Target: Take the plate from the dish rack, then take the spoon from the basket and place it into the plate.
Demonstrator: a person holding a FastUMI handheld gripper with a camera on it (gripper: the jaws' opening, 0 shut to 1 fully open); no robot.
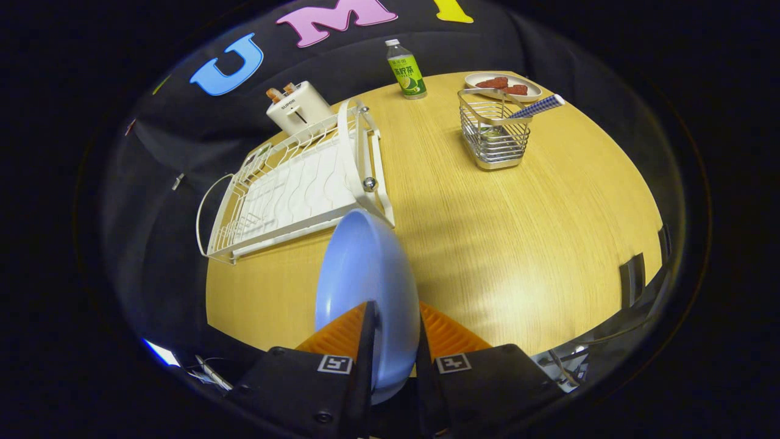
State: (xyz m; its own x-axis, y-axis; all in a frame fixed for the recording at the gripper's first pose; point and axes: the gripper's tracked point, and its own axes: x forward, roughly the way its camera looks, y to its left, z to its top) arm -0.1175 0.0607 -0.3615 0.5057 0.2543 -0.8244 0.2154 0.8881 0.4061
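The gripper is clamping a pale blue, smooth round plate on edge between its two fingers, both pressing on the rim, and the plate is hanging above the round, light wooden table, just off the near corner of the white wire dish rack. The rack itself is sitting toward the table's left edge, looking bare of dishes. Over toward the far right edge, the shiny metal wire basket is standing, and the spoon with the blue-and-white checked handle is poking out of it at a slant; its bowl is down inside, hard to make out.

So the plate is out, and the setting-down is the step in hand. To do it well, I'd say tip the plate flat and lower it onto open wood between rack and basket, near the middle, releasing only once it's resting. Leaving it close to the basket would be shortening the spoon's trip.
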